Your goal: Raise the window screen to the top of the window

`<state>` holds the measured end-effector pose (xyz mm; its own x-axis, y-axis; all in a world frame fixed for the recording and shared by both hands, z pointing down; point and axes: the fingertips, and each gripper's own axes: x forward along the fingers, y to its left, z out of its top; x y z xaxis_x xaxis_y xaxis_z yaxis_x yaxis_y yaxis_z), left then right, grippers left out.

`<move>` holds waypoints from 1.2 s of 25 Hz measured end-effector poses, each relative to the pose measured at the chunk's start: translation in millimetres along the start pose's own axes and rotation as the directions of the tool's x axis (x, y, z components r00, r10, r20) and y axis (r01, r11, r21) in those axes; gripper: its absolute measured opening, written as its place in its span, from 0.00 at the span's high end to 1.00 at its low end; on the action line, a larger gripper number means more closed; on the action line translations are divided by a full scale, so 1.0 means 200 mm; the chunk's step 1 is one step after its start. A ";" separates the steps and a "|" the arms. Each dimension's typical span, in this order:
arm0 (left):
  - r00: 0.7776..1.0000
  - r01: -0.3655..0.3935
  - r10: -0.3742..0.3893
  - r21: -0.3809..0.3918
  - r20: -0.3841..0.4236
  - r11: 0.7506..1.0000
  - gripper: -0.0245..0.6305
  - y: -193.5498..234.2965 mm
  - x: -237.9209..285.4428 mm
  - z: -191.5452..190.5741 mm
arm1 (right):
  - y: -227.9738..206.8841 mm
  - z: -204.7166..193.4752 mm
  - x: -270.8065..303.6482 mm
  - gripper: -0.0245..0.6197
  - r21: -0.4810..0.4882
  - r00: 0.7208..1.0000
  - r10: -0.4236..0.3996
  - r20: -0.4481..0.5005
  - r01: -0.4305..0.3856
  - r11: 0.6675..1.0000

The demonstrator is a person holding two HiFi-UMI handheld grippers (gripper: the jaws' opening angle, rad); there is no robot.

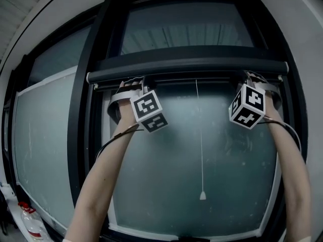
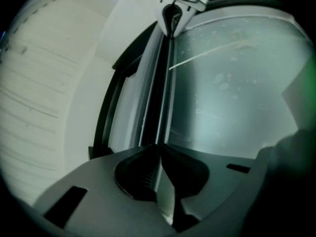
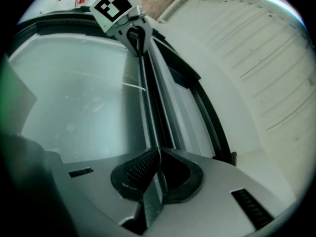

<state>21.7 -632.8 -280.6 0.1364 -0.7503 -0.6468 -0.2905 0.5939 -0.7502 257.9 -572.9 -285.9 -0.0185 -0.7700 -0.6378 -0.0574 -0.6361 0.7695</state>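
Observation:
The window screen's dark bottom bar [image 1: 186, 70] lies level across the black-framed window, high up, just under the upper pane. My left gripper [image 1: 132, 83] grips the bar near its left end, and my right gripper [image 1: 251, 78] grips it near its right end. In the left gripper view the jaws [image 2: 159, 154] are shut on the thin bar [image 2: 160, 83], which runs away to the right gripper [image 2: 173, 11]. In the right gripper view the jaws [image 3: 158, 158] are likewise shut on the bar [image 3: 150, 93], with the left gripper [image 3: 126, 19] at its far end.
A thin pull cord [image 1: 200, 145] with a small weight [image 1: 202, 195] hangs in front of the frosted glass [image 1: 202, 180]. A second pane [image 1: 45, 150] lies to the left. A clear bottle with a red cap [image 1: 29, 220] stands at the bottom left. A white slatted ceiling [image 3: 256, 48] is above.

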 end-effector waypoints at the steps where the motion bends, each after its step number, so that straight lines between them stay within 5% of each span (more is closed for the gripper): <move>1: 1.000 0.010 -0.009 -0.070 0.014 0.998 0.92 -0.01 -0.02 0.00 | -0.01 0.01 -0.02 0.93 0.053 1.000 -0.023 0.020 0.022 0.998; 3: 0.999 0.029 -0.019 -0.224 0.048 0.974 0.92 -0.04 -0.07 0.00 | -0.02 0.04 -0.07 0.93 0.183 0.997 -0.048 0.060 0.037 0.983; 5: 0.997 0.020 0.009 -0.389 0.073 0.921 0.92 -0.05 -0.16 0.01 | -0.02 0.04 -0.16 0.93 0.354 0.992 -0.080 0.098 0.040 0.934; 10: 0.985 0.082 0.057 -0.744 0.160 0.663 0.92 -0.20 -0.56 -0.01 | 0.15 0.06 -0.50 0.93 0.696 0.970 -0.173 0.171 0.005 0.718; 12: 0.983 0.120 0.041 -0.792 0.180 0.598 0.92 -0.37 -0.72 -0.01 | 0.29 0.06 -0.65 0.93 0.761 0.966 -0.166 0.197 -0.043 0.648; 16: 0.981 0.187 -0.060 -0.824 0.184 0.534 0.92 -0.75 -1.05 -0.01 | 0.71 0.00 -0.98 0.93 0.895 0.974 -0.082 0.210 -0.158 0.417; 20: 0.956 0.282 -0.205 -0.853 0.211 0.439 0.92 -1.24 -1.38 -0.04 | 1.17 -0.02 -1.34 0.93 0.948 0.987 0.017 0.162 -0.161 0.275; 23: 0.932 0.295 -0.316 -0.876 0.177 0.381 0.92 -1.61 -1.65 -0.10 | 1.47 0.00 -1.63 0.93 0.965 0.985 0.105 0.137 -0.157 0.210; 26: 0.939 0.236 -0.304 -0.943 0.160 0.234 0.92 -1.87 -1.91 -0.16 | 1.73 -0.02 -1.89 0.93 0.973 0.982 0.159 0.105 -0.135 0.185; 27: 0.936 0.222 -0.317 -0.953 0.151 0.204 0.92 -1.96 -2.00 -0.19 | 1.83 -0.03 -1.98 0.93 0.978 0.980 0.179 0.085 -0.117 0.173; 30: 0.891 0.264 -0.428 -0.940 0.152 0.215 0.92 -2.19 -2.29 -0.22 | 2.15 0.00 -2.26 0.93 0.985 0.947 0.308 0.087 -0.127 0.113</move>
<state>44.3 -562.2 350.4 0.3901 -0.8784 -0.2763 -0.9170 -0.3433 -0.2031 241.4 -498.4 332.5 -0.1221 -0.9208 -0.3703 -0.9877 0.0760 0.1367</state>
